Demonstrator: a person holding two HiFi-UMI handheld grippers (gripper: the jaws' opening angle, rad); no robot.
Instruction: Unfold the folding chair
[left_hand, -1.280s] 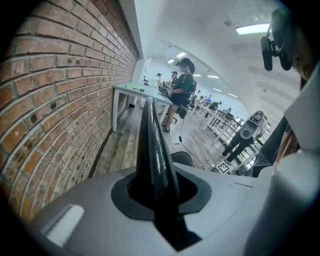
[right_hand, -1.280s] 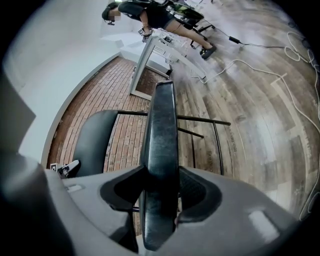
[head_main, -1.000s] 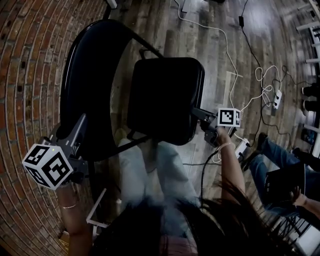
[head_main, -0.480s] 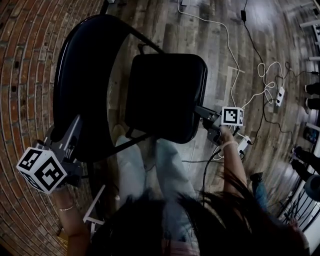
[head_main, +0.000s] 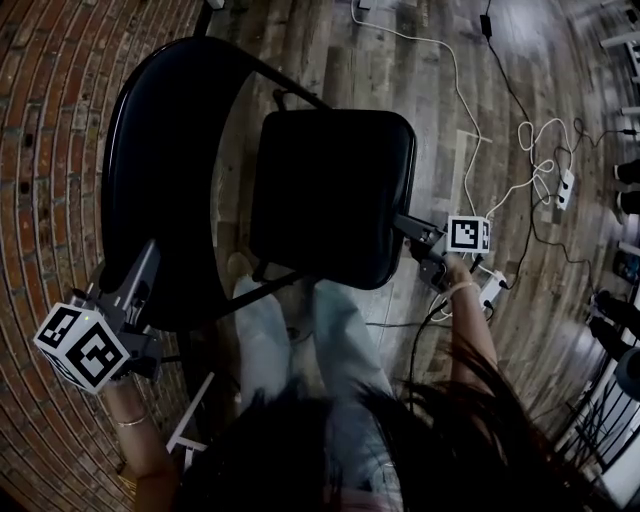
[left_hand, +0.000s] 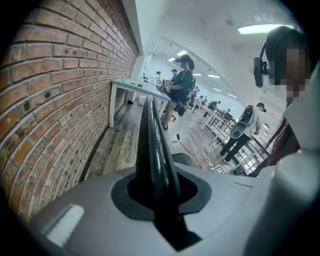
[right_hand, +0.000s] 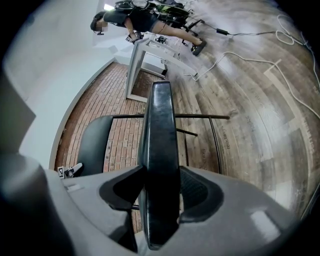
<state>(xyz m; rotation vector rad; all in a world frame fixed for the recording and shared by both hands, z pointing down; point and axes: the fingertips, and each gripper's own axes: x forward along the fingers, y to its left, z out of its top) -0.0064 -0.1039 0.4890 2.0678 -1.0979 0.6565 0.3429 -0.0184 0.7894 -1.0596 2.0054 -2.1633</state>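
The black metal folding chair (head_main: 330, 190) stands on the wooden plank floor (head_main: 450, 100) beside a brick wall (head_main: 40, 150). The left tool (head_main: 148, 262) clamps its curved backrest (head_main: 160, 170), and the right tool (head_main: 405, 226) clamps the padded seat's edge (right_hand: 159, 150). The seat looks nearly level, so the chair is mostly unfolded. Only seating it fully and letting go seem left.

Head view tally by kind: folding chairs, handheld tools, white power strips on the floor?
Black metal-framed folding chair: 1
Grey handheld tools, left tool and right tool: 2
White plastic power strips: 2
Total: 5
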